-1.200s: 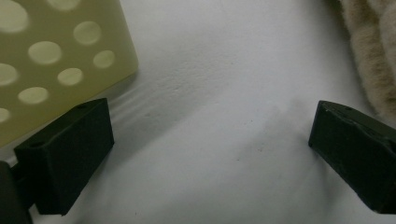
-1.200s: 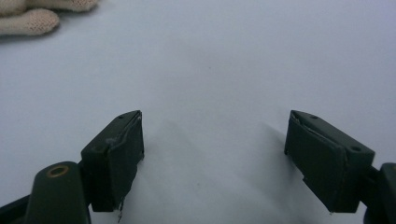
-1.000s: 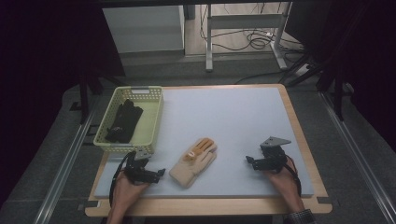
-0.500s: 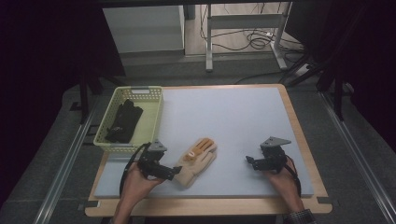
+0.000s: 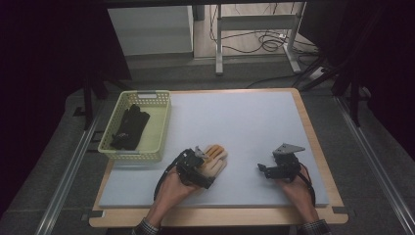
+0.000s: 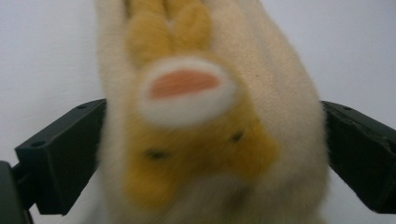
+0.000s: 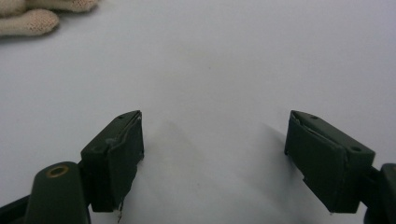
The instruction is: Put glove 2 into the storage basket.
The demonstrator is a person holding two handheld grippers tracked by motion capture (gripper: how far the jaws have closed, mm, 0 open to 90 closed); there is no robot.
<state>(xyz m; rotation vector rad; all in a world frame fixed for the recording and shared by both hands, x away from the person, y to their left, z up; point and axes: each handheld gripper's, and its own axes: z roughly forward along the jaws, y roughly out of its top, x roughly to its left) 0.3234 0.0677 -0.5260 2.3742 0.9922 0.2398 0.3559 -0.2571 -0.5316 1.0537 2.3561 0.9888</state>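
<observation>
Lying palm-down near the front edge of the pale mat [image 5: 254,127], a cream knitted glove [image 5: 214,160] with a yellow animal face is now straddled at its cuff end by the left gripper [image 5: 201,171]. A second ago that gripper was seen well to the glove's left; it has since been brought across until the glove sits between its jaws. In the left gripper view the glove [image 6: 205,116] is seen running up the middle, with one black jaw at each side. The jaws have just been opening and are spread wide; the wool reaches them at both edges, but no squeeze is visible, so the glove is judged not yet gripped.

The right gripper [image 5: 266,170] has been kept where it was, resting on the mat well to the right, jaws spread over bare surface [image 7: 210,140]; the glove's fingertips [image 7: 32,18] are glimpsed at the top left corner of its view.

Farther off, at the mat's left edge, a yellow-green basket [image 5: 161,127] already holds a dark glove [image 5: 129,127]. The approach is judged complete, with closing on the cream glove and carrying it to the basket remaining.
</observation>
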